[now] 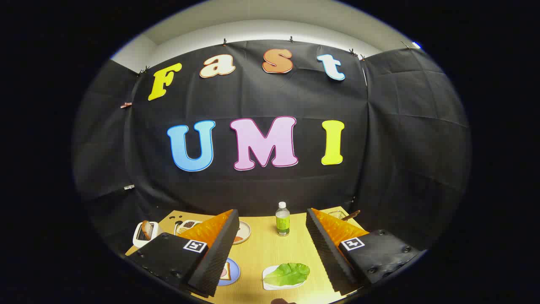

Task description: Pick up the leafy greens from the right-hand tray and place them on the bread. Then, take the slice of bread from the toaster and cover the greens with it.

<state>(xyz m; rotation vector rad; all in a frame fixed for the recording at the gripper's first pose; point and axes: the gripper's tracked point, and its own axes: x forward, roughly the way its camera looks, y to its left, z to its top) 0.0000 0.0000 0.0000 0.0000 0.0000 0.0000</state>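
My gripper [272, 217] is held high above a wooden table [261, 249], open, with nothing between its fingers. Below and between the fingers, a green leaf [287, 273] lies on a small white tray [270, 283]. Left of it, partly hidden behind the left finger, a blue plate [231, 272] carries a slice of bread [226, 270] with something pink on it. At the table's far left stands a white toaster [144, 233] with a brown slice of bread [147, 229] sticking up from its slot.
A small bottle with a green label [282, 220] stands at the back middle of the table. A round plate [244, 233] and a small white dish [187, 225] sit behind the left finger. A wire basket [342, 215] with a brown handle is at the back right.
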